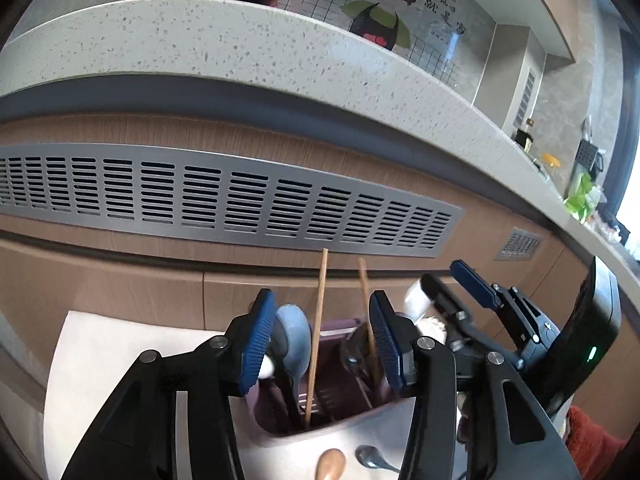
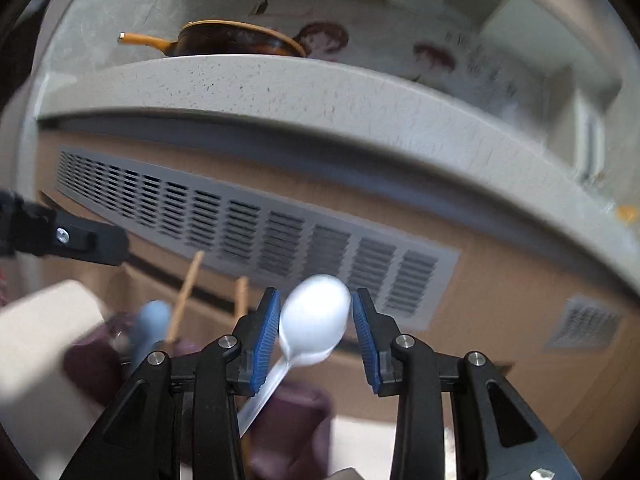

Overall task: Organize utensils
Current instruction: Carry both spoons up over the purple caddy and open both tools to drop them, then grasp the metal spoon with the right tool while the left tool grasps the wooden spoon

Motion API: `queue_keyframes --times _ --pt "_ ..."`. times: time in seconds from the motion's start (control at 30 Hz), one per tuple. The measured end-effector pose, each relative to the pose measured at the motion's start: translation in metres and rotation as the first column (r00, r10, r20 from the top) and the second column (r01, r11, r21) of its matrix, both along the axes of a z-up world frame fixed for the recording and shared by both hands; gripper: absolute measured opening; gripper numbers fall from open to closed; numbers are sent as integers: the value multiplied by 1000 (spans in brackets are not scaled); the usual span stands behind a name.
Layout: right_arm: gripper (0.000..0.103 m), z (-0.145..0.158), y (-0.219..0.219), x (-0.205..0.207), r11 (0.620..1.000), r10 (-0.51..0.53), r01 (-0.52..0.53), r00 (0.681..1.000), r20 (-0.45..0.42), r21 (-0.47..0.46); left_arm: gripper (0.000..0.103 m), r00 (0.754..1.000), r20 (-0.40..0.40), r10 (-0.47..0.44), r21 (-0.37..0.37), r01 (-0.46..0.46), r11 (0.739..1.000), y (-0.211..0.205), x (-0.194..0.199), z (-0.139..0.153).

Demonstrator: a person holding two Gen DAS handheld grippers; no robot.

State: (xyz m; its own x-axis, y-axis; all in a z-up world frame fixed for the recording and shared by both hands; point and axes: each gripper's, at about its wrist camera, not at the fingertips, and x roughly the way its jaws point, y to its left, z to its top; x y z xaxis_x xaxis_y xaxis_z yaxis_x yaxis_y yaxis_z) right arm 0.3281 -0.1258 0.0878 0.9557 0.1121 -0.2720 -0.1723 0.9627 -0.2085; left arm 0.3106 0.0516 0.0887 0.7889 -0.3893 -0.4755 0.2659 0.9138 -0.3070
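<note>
Left wrist view: the left tongs (image 1: 322,344) stand spread at lower centre, pinching nothing. Between and just beyond their blue pads sits a purple utensil holder (image 1: 320,412) on a white table (image 1: 96,356). In it stand a pale blue spoon (image 1: 294,340) at the left, a wooden chopstick (image 1: 318,336) upright in the middle, and a second chopstick (image 1: 366,300) leaning at the right beside dark utensils. At the bottom edge, a brown wooden spoon (image 1: 331,463) and a dark metal spoon (image 1: 374,458) lie on the table in front of the holder. The right tongs (image 1: 452,280) show at the lower right, spread, a white spoon (image 1: 416,300) beside them. A grey vent grille (image 1: 224,200) crosses the wooden cabinet front behind.

Right wrist view, blurred: the right tongs (image 2: 314,332) are parted at lower centre; the white spoon's (image 2: 316,320) bowl sits between the pads, touching the left one, its handle slanting down left toward the purple holder (image 2: 288,416). The blue spoon (image 2: 150,330) and both chopsticks (image 2: 186,292) show at lower left.
</note>
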Motion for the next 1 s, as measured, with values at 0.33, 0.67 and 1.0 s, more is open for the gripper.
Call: queue_keyframes --times 0.33,0.67,1.0 --pt "39 18 -59 -42 985 80 -50 980 -183 162 51 999 -13 -45 85 46 995 -14 -55 1" --pt "38 -94 -43 -74 960 280 -213 750 -599 183 51 974 -225 -32 207 80 975 -14 -100 -79" --pt "38 -127 11 -57 967 212 -253 750 -627 25 51 953 -303 -1 271 87 959 -8 -113 -106"
